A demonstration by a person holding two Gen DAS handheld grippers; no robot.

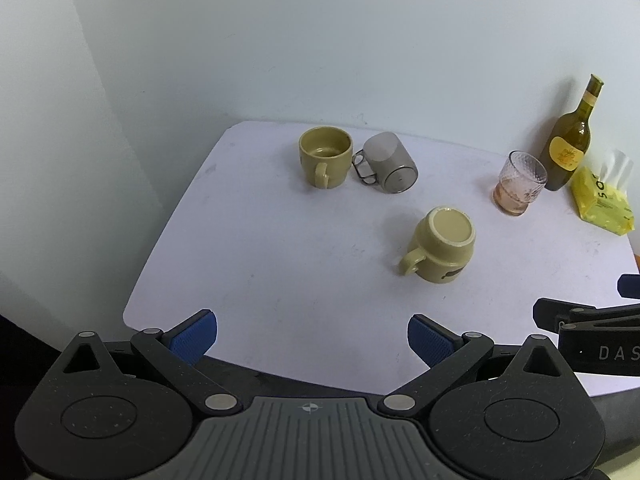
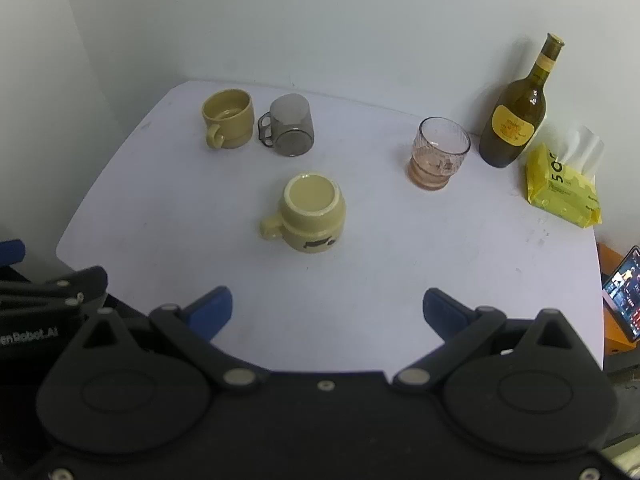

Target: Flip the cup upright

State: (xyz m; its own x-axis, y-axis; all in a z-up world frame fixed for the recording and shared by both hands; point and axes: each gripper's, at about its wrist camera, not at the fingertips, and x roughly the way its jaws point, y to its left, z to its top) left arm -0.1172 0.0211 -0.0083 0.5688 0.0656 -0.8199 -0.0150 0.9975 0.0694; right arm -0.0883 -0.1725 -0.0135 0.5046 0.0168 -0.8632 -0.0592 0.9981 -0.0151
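Note:
A cream-yellow mug [image 1: 440,246] stands upside down mid-table, base up, handle to the left; it also shows in the right wrist view [image 2: 310,210]. A grey metal cup [image 1: 390,162] lies on its side at the back, also in the right wrist view [image 2: 290,126]. An olive mug [image 1: 325,156] stands upright beside it [image 2: 229,122]. My left gripper [image 1: 312,336] is open and empty near the table's front edge. My right gripper [image 2: 327,312] is open and empty, in front of the upside-down mug. Its fingers [image 1: 576,320] show at the left view's right edge.
A white table [image 1: 260,248] stands against a pale wall. At the back right are a pink-tinted glass [image 2: 438,154], a green wine bottle [image 2: 516,116] and a yellow tissue pack [image 2: 562,188]. A lit phone screen [image 2: 626,294] is beyond the right edge.

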